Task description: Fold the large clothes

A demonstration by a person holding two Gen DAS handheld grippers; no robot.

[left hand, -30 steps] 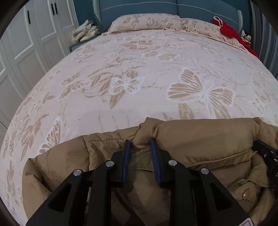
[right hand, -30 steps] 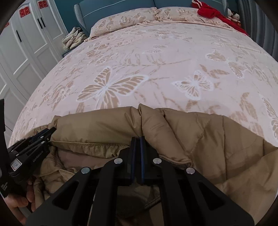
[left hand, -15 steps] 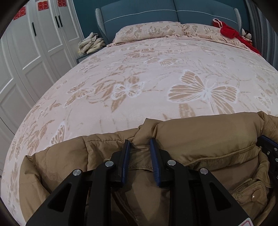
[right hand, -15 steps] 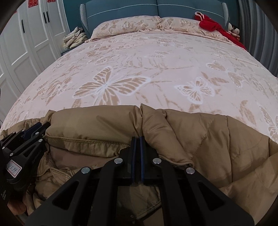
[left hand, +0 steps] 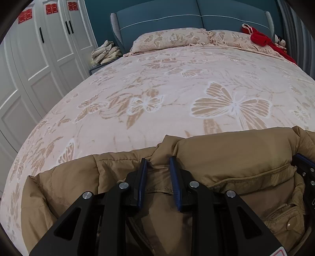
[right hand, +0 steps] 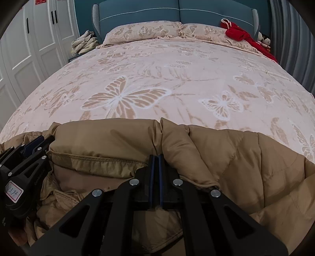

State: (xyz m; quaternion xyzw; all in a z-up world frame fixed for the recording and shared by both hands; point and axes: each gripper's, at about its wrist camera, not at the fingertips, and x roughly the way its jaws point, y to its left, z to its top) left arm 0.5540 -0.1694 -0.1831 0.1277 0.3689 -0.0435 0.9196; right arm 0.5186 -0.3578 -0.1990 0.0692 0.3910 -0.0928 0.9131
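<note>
A tan puffy quilted jacket [left hand: 226, 155] lies at the near edge of the bed, its collar edge toward the pillows; it also fills the bottom of the right wrist view [right hand: 226, 153]. My left gripper [left hand: 158, 163] has a bunched fold of the jacket's collar between its fingers, with a gap still between them. My right gripper [right hand: 156, 157] is shut on the jacket's edge. Each gripper shows at the side of the other's view, the left one [right hand: 37, 143] and the right one [left hand: 303, 167].
The bed has a pink butterfly blanket [left hand: 177, 94], two pillows [left hand: 171, 38] and a teal headboard [left hand: 196, 17]. A red garment [left hand: 261, 39] lies at the far right. Folded cloths [left hand: 106, 52] sit on a nightstand. White wardrobe doors [left hand: 39, 59] stand left.
Both grippers have tilted or risen, so more of the headboard and wardrobe shows. The jacket stays held between them; the jaws are unchanged.
</note>
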